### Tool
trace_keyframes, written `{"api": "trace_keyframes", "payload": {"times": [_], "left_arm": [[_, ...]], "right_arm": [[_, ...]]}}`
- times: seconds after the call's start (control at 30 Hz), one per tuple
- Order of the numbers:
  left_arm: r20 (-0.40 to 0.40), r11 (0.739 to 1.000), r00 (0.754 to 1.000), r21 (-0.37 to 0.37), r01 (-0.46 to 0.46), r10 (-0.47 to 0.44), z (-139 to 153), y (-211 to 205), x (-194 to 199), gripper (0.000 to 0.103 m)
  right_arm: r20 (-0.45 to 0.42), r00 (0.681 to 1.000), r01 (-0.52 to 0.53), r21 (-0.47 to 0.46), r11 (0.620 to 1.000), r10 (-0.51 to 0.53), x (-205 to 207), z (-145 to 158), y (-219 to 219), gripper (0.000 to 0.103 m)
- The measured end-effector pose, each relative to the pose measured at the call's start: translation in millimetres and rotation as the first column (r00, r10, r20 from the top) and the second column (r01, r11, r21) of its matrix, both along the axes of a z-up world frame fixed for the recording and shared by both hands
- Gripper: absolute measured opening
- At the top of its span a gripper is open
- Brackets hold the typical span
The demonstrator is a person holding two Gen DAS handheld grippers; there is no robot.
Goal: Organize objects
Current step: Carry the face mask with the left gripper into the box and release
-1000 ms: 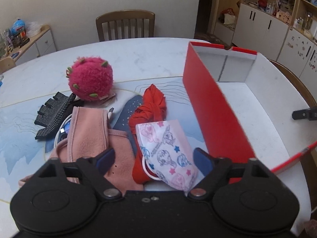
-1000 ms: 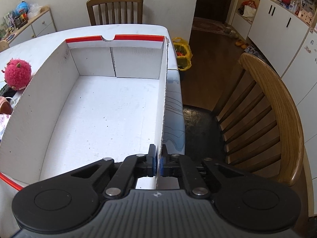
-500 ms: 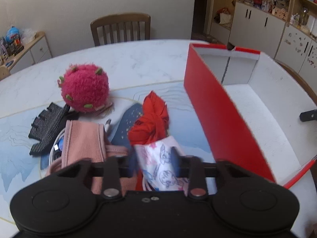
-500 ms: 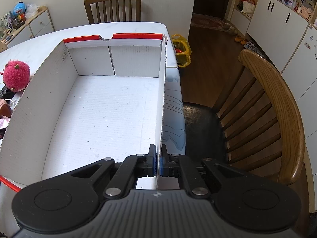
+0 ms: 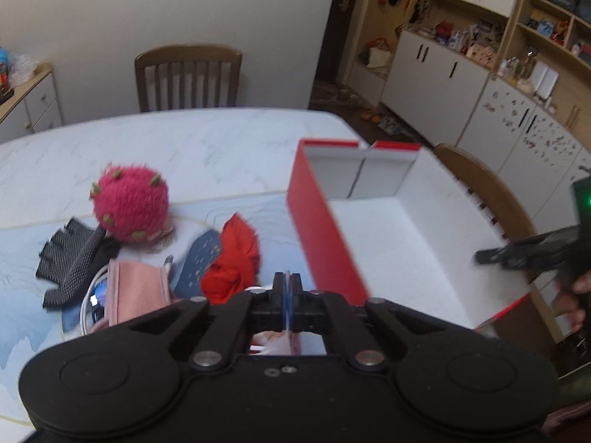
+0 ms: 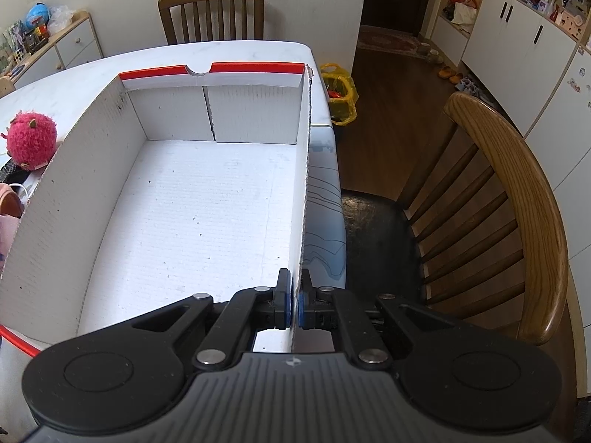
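Note:
My left gripper point(image 5: 287, 288) is shut on the printed face mask point(image 5: 282, 343), which hangs mostly hidden under the jaws, lifted above the table. Behind it lie a red cloth point(image 5: 234, 262), a pink fabric piece point(image 5: 135, 291), a black dotted glove point(image 5: 68, 262) and a pink fuzzy ball point(image 5: 129, 206). The red box point(image 5: 321, 229) with a white inside stands to the right. My right gripper point(image 6: 294, 301) is shut on the box's right wall point(image 6: 304, 184); it shows in the left wrist view point(image 5: 517, 254).
The pink ball also shows in the right wrist view point(image 6: 31, 136). A wooden chair point(image 6: 517, 203) stands close to the right of the marble table point(image 5: 184, 147). Another chair point(image 5: 188, 77) is at the far side. White cabinets point(image 5: 443, 74) line the right wall.
My left gripper closed on the face mask and lifted it up off the pile, rising and tilting toward the box. My right gripper stayed clamped on the box wall.

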State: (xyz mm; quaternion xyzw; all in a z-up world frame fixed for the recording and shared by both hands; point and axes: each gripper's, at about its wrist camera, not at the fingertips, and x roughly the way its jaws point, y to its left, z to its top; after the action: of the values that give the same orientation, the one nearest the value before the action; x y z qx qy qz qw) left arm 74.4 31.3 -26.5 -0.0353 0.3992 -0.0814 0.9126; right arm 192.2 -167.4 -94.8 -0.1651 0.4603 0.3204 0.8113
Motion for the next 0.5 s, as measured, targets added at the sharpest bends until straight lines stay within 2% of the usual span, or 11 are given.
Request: {"api": "trace_keyframes", "payload": {"times": [0.23,0.5], "left_arm": [[0.066,0.998,0.996,-0.019,0.059,-0.057,31,-18,7,0.000],[0.119,0.991,0.985,-0.034,0.128,-0.123,49,-49,36,0.000]], "right_arm": [[-0.002,1.000,-0.001,0.001,1.000,0.001,0,1,0,0.003],[-0.004,1.000,-0.002,-0.009,1.000,0.002,-1,2,1,0.003]]}}
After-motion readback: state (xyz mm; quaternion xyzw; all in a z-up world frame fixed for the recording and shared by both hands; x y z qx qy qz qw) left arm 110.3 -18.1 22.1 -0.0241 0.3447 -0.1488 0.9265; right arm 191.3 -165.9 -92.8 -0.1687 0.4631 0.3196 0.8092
